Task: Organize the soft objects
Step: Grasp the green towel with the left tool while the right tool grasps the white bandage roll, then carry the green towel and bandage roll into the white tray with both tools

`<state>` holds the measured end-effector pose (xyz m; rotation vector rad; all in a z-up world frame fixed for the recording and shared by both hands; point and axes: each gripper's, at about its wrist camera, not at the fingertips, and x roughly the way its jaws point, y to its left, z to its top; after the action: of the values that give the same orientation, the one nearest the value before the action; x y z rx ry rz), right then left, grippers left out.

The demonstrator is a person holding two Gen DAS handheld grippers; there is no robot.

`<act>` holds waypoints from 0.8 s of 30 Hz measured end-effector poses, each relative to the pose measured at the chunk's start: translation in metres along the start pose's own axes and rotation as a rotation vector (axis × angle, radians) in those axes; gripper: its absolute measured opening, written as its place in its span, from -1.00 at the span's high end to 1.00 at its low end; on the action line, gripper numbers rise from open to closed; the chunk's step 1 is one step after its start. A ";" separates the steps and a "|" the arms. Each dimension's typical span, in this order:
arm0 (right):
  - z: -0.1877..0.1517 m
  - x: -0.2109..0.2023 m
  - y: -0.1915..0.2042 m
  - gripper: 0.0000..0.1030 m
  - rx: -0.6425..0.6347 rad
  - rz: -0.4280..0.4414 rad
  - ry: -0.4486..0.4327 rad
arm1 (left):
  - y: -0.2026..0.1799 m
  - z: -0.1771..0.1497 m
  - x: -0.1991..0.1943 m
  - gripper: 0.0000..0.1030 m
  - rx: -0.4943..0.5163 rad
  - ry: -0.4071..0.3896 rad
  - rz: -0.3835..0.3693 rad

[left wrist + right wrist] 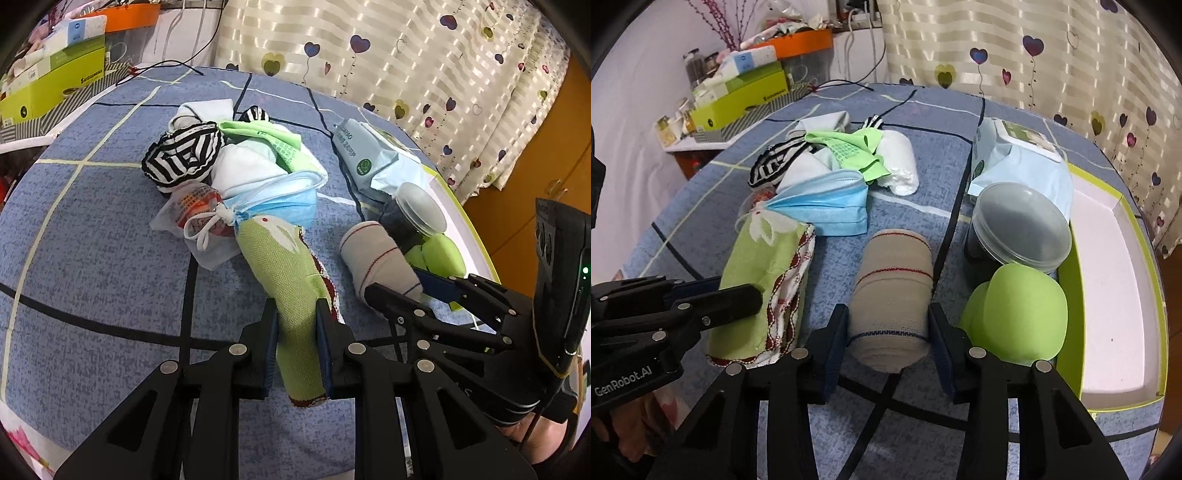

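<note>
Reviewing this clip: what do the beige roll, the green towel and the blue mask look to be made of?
Beige roll: likely elastic woven bandage, matte, with a crinkled weave and thin red and blue stripes.
Green towel: knitted or terry cotton by its looped texture, matte.
Blue mask: probably non-woven synthetic, smooth and pleated.

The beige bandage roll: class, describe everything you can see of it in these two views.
The beige bandage roll is a soft, woven-looking cylinder lying on its side on the blue bedcover, with a thin red stripe and a dashed blue one around it. It lies between the fingers of the right gripper, whose pads sit at its sides. The lime foam piece lies beside it.
</note>
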<state>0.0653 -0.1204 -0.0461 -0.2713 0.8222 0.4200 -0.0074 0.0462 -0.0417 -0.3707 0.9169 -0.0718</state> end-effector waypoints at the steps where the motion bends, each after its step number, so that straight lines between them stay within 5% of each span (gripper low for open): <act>1: -0.001 -0.001 0.001 0.21 -0.005 0.003 -0.003 | -0.001 0.000 -0.001 0.61 0.001 -0.003 -0.001; 24: 0.005 -0.095 -0.014 0.23 -0.014 0.071 -0.241 | -0.048 0.025 -0.043 0.61 0.095 -0.152 -0.007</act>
<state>0.0179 -0.1553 0.0298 -0.2003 0.5939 0.5150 -0.0091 0.0173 0.0214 -0.2875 0.7592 -0.0919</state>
